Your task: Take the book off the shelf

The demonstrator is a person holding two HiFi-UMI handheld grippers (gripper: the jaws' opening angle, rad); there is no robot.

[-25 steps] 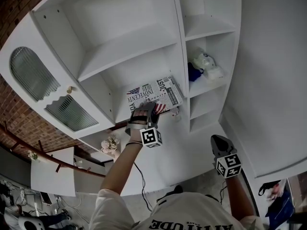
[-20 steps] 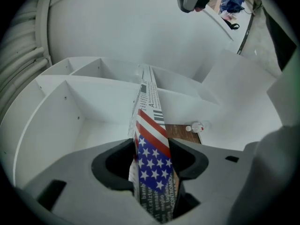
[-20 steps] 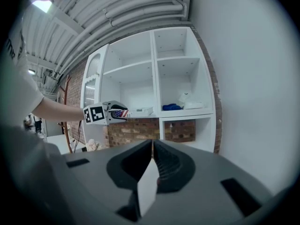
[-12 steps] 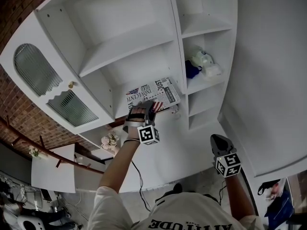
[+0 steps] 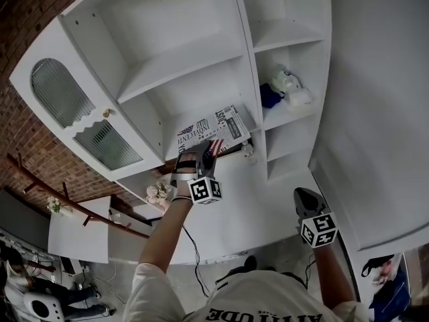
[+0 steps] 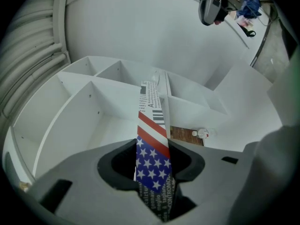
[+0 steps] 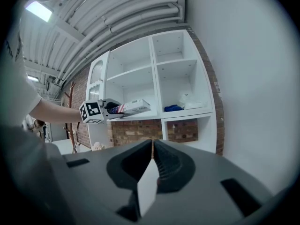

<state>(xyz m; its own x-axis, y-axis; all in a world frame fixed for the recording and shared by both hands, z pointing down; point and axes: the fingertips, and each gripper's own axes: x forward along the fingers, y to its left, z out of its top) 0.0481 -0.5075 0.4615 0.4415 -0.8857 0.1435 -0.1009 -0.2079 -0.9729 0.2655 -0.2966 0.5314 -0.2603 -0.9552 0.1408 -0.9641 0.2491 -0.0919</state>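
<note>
Facing a white shelf unit [image 5: 194, 66] against a brick wall [image 5: 27, 19]. Grasp step in hand, by the look of it: closing left gripper [image 6: 151, 144] around book [image 5: 218, 129], with the flag-printed end sitting between the jaws and the pads near the covers, not yet seen clamping. Lying flat on the unit's middle shelf in the wide bay, just left of the centre upright, near end poking past the front edge. Holding right gripper [image 7: 153, 146] low, well clear of the unit, pressed together on nothing. Next, probably: finish the squeeze, then pull straight out along the shelf, keeping level and off the upright. Readable on the cover: "INNOCENTI" beside stars and stripes. On the edge inside the jaws: a barcode and what looks like "CONTROMODO". Rest too small to read.
</note>
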